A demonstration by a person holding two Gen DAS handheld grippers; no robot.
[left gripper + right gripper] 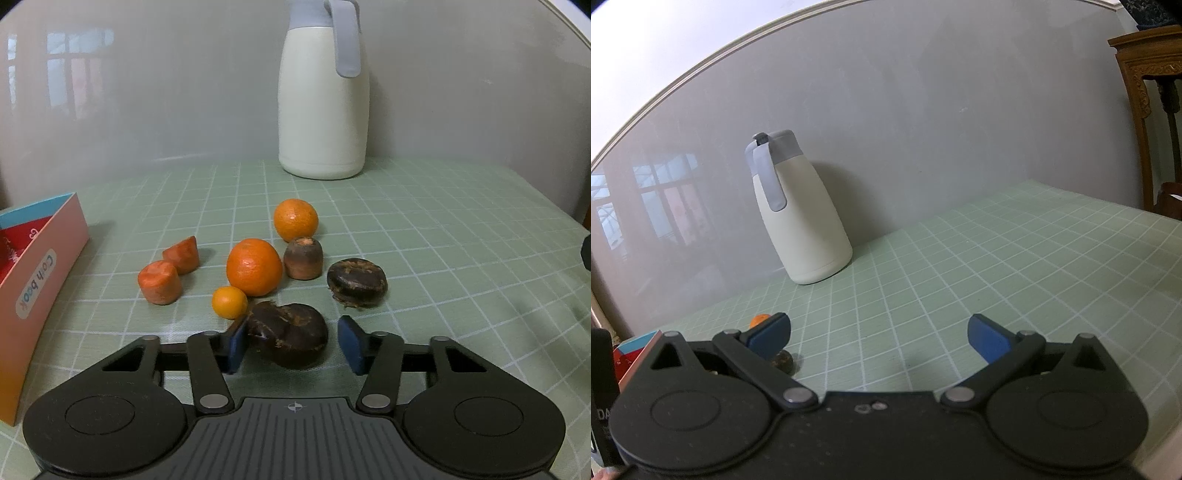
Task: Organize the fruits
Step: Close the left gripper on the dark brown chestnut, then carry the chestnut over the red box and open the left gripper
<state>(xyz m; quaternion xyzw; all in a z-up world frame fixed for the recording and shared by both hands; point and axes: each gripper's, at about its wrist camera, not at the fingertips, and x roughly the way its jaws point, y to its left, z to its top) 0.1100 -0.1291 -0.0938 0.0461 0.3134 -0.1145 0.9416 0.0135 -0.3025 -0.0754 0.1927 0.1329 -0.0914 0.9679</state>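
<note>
My left gripper [293,341] is open around a dark brown chestnut-like fruit [291,338]; the left pad touches it and the right pad stands apart. Beyond lie a second dark fruit [357,282], a brownish carrot stub [303,257], two oranges [254,266] [296,219], a small kumquat [229,302] and two orange carrot pieces [160,281] [182,254]. My right gripper [879,338] is open and empty above the green mat. A dark fruit [783,361] and a bit of orange [759,319] show behind its left finger.
A cream thermos jug [323,103] with a grey handle stands at the back by the grey wall; it also shows in the right wrist view [803,221]. A pink and blue box [33,291] stands at the left. Wooden furniture [1145,110] stands at the far right.
</note>
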